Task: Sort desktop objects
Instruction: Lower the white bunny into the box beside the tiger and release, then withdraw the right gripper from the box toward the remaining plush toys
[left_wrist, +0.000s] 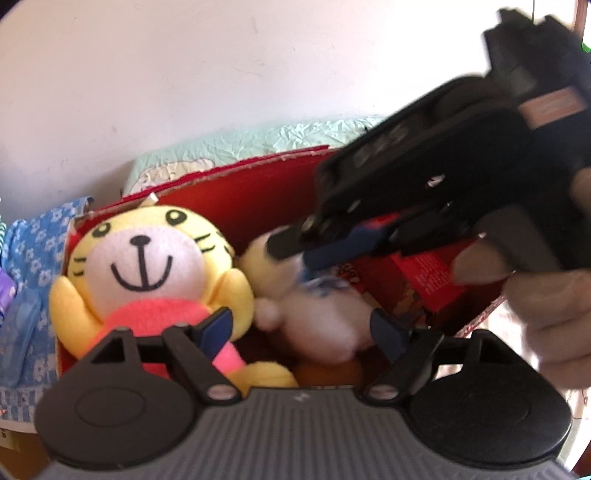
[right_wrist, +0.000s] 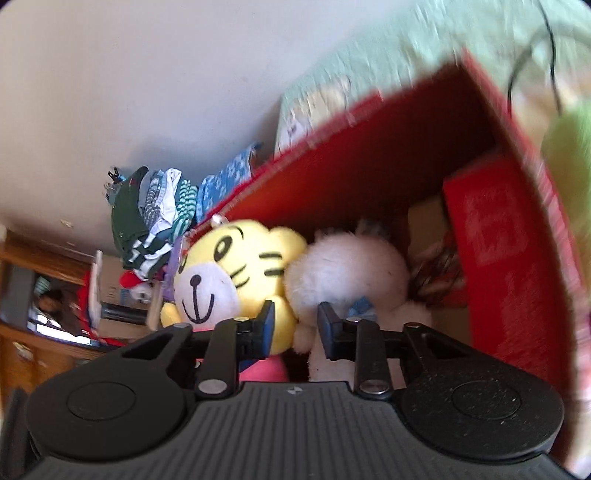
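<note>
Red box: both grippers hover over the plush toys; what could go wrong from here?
The right gripper, jaws narrow, sits where the yellow tiger plush and the white plush touch, so it may snag both. The left gripper, open, is over the same red box close by; the two could collide.

Two plush toys are packed side by side in the box (left_wrist: 229, 192): the tiger (left_wrist: 147, 273) on the left, the rabbit (left_wrist: 325, 325) touching it on the right. A carton (right_wrist: 491, 225) is stood against the box's right wall. A bed (left_wrist: 258, 142) is seen behind the box.
</note>
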